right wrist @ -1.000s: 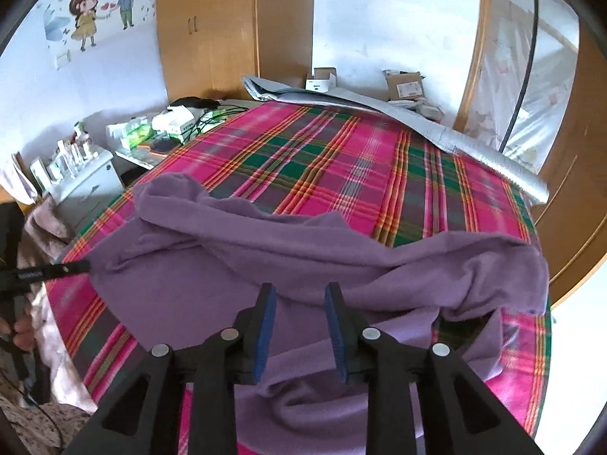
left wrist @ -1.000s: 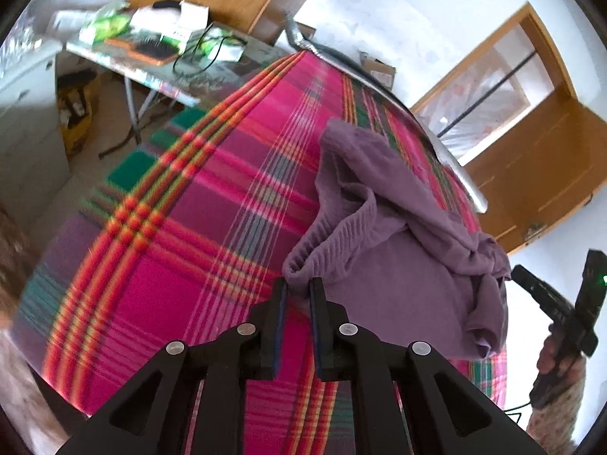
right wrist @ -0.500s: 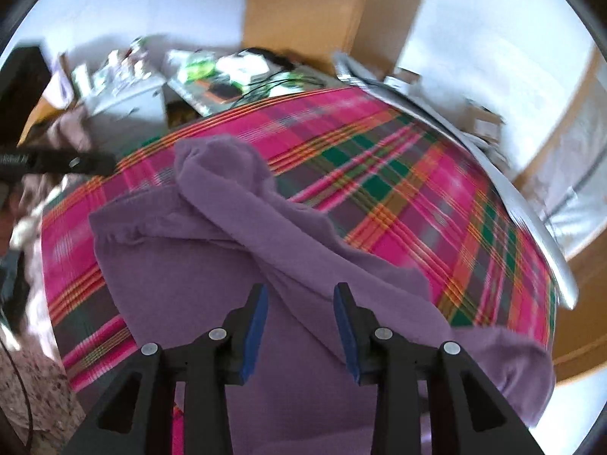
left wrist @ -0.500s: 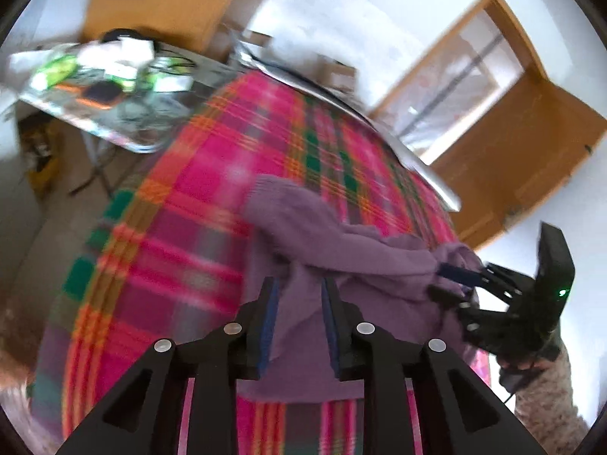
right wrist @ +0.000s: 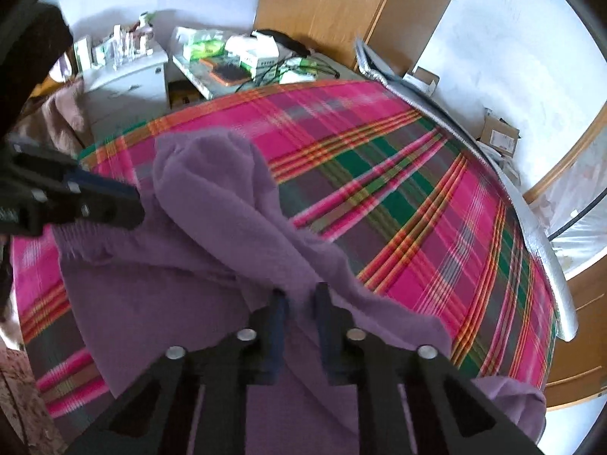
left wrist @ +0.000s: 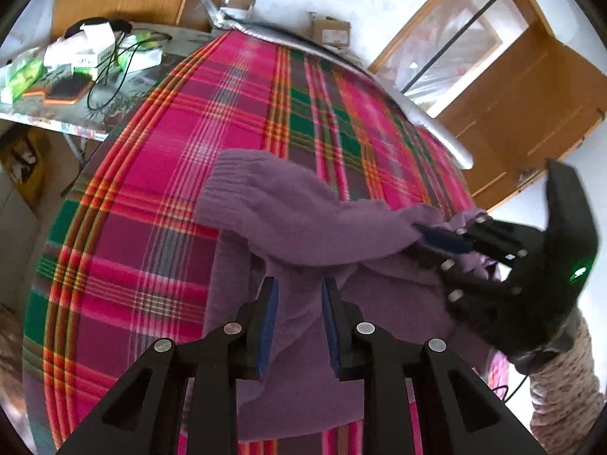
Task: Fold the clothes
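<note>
A purple knit sweater (left wrist: 311, 227) lies rumpled on a bed with a pink, green and orange plaid sheet (left wrist: 170, 197). One sleeve runs from its ribbed cuff (left wrist: 227, 174) toward my right gripper (left wrist: 419, 233). In the right wrist view the right gripper (right wrist: 300, 303) points down onto that sleeve (right wrist: 235, 204). Its jaws are closing, with a fold of the purple knit between them. My left gripper (left wrist: 298, 295) hangs open just above the sweater's body, gripping nothing. It shows in the right wrist view too, left gripper (right wrist: 131, 203) beside the ribbed hem (right wrist: 87, 242).
A cluttered side table (left wrist: 76, 76) and a white cabinet (right wrist: 121, 87) stand beyond the bed's left side. A silver rolled mat (left wrist: 436, 129) lies along the far edge, with cardboard boxes (right wrist: 497, 132) behind. A wooden door (left wrist: 531, 94) is at the right. A person's speckled sleeve (left wrist: 561, 390) holds the right gripper.
My left gripper let go of the ribbed hem, opened and moved over the sweater's body. The right gripper swung across to the sleeve, spread wide, then narrowed around a fold.
</note>
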Demonstrator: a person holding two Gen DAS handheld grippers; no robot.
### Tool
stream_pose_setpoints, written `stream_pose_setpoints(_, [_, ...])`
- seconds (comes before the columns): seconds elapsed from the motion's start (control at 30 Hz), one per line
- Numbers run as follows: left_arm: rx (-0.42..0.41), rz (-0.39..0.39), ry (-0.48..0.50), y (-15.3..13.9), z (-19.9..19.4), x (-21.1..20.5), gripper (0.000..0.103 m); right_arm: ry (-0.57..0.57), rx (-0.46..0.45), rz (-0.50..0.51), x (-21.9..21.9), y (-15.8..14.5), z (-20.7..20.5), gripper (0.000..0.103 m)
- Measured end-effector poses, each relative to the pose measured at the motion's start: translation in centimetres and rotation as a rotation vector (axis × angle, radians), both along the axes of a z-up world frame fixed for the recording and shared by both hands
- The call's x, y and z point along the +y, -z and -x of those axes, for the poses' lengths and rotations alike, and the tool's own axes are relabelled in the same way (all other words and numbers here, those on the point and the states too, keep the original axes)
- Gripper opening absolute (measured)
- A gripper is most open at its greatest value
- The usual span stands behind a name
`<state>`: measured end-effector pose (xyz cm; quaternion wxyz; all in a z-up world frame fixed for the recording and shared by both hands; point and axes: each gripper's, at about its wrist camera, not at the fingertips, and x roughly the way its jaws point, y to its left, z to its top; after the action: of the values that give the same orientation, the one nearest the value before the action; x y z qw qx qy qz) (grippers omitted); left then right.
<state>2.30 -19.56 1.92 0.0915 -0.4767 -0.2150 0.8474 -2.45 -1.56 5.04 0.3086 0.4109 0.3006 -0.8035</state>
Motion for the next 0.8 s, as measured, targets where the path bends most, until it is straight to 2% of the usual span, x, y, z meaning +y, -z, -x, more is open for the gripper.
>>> stream_pose_setpoints(0.1, [-0.011, 0.035, -0.015, 0.4, 0.4, -0.4, 0.024, 0.025, -0.002, 0.024, 0.1, -0.7, 1.3, 0.008])
stream_pose_setpoints(0.37, [-0.064, 0.024, -0.040, 2.0, 1.4, -1.4, 0.024, 0.086, 0.020, 0.021, -0.1, -1.5, 6.4, 0.007])
stream_pose_setpoints(0.7, [-0.085, 0.000, -0.074, 2.7, 1.9, -2.5, 0.024, 0.229, 0.059, -0.018, -0.6, 0.3, 13.1, 0.007])
stream_pose_setpoints(0.8, [-0.086, 0.004, -0.090, 2.7, 1.8, -2.9, 0.024, 0.277, 0.024, -0.019, -0.6, 1.1, 14.0, 0.009])
